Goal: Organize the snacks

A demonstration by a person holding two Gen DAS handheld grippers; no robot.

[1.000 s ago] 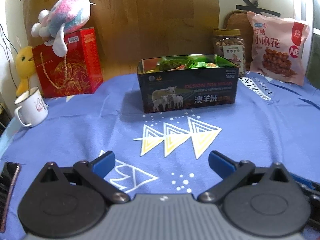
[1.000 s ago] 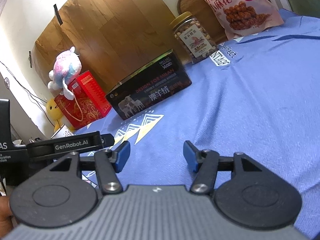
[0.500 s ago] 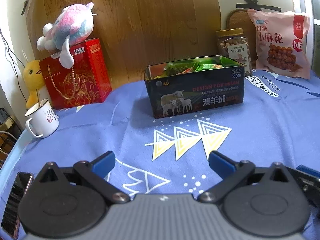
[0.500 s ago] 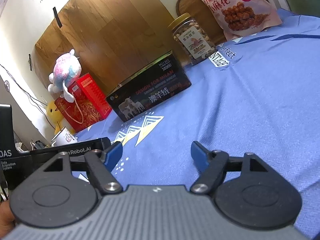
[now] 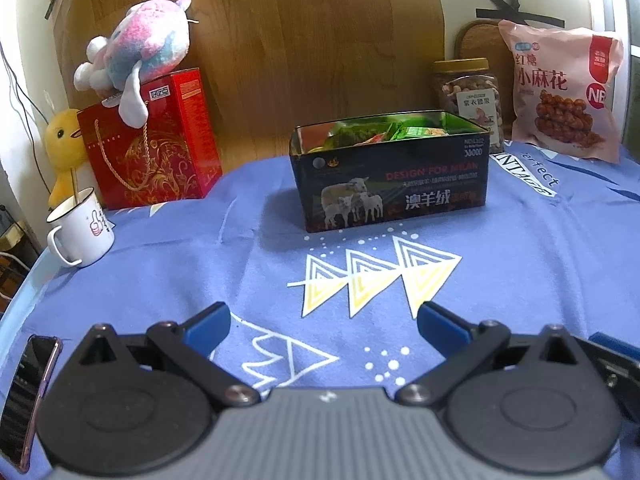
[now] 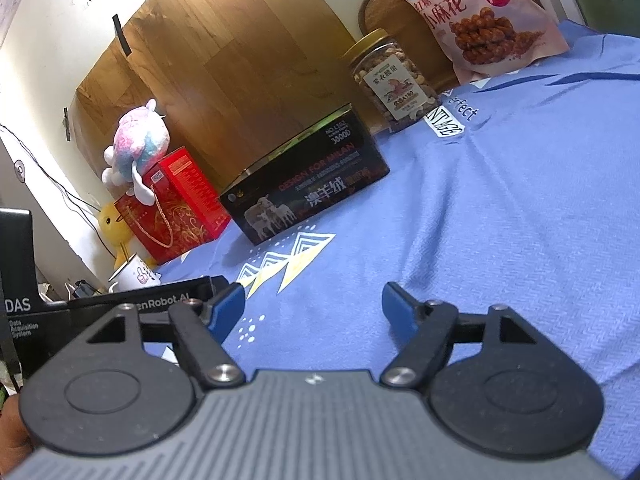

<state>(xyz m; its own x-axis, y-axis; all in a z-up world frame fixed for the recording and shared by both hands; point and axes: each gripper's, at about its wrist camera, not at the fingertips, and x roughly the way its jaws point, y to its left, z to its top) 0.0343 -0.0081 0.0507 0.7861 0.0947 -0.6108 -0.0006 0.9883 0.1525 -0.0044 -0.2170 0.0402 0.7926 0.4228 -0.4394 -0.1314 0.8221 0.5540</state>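
Note:
A black tin box [image 5: 394,182] with sheep printed on its side stands on the blue cloth, with green and red snack packets [image 5: 376,133] inside. It also shows in the right wrist view [image 6: 308,196]. A nut jar [image 5: 468,98] [image 6: 390,78] and a pink snack bag [image 5: 560,92] [image 6: 476,12] stand behind it to the right. My left gripper [image 5: 323,326] is open and empty, low over the cloth in front of the box. My right gripper [image 6: 312,308] is open and empty, further right.
A red gift box [image 5: 154,152] with a plush toy [image 5: 138,58] on top stands at the left, with a yellow duck [image 5: 64,148] and a white mug [image 5: 78,228]. A phone [image 5: 28,392] lies at the table's left edge. A wooden board [image 5: 312,44] leans behind.
My left gripper has pulled back and risen a little, so the box looks farther away. My right gripper's jaws have opened wider.

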